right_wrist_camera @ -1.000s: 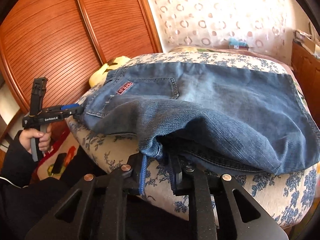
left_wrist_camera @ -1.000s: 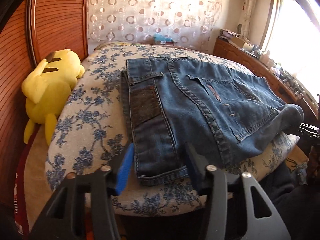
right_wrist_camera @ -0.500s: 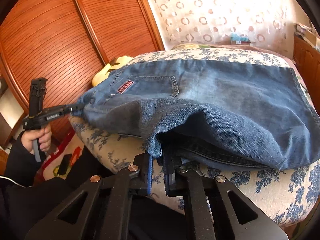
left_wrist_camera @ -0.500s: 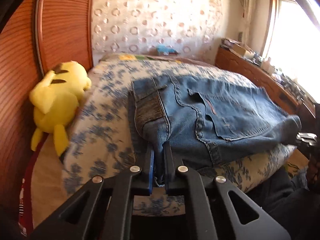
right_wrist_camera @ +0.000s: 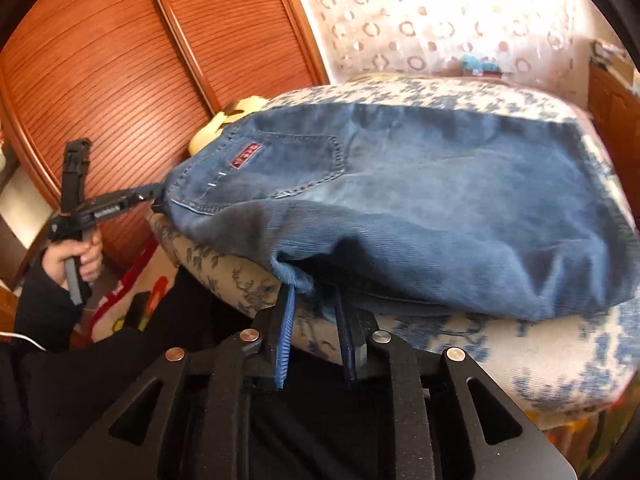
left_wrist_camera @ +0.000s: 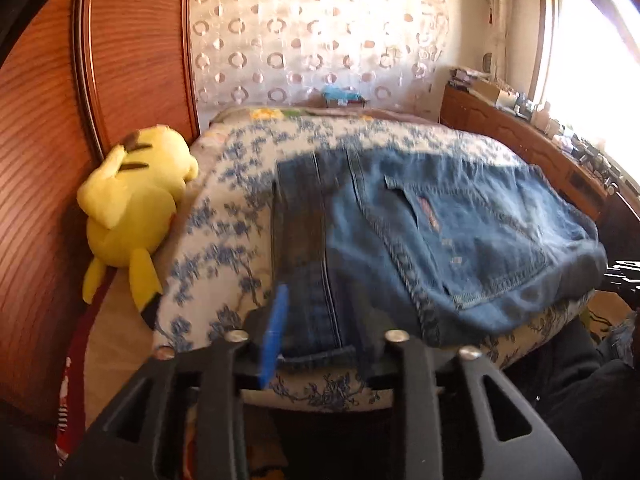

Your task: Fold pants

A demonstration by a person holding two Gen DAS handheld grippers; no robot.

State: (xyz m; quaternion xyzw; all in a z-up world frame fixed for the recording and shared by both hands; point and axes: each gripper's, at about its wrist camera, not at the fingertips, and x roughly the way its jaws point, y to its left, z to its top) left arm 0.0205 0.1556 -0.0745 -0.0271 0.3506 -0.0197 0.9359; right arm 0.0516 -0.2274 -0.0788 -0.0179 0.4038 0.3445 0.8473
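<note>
Evidently the jeans (left_wrist_camera: 460, 232) lay folded on the flower-patterned bed (left_wrist_camera: 224, 216), filling each view from its centre out toward three o'clock, their near edge hanging over the bed's rim where both tools could reach it. Left tool (left_wrist_camera: 320, 344) had just been opening, its pads parted beside the hem corner at six o'clock without pressing; right tool (right_wrist_camera: 316, 320) had likewise just opened slightly, the frayed cuff loose between its pads, seemingly releasing a finished fold. No containers showed; a yellow plush toy (left_wrist_camera: 132, 208) sat at nine o'clock.

no legible text, jeans (right_wrist_camera: 400, 200) tag unreadable
</note>
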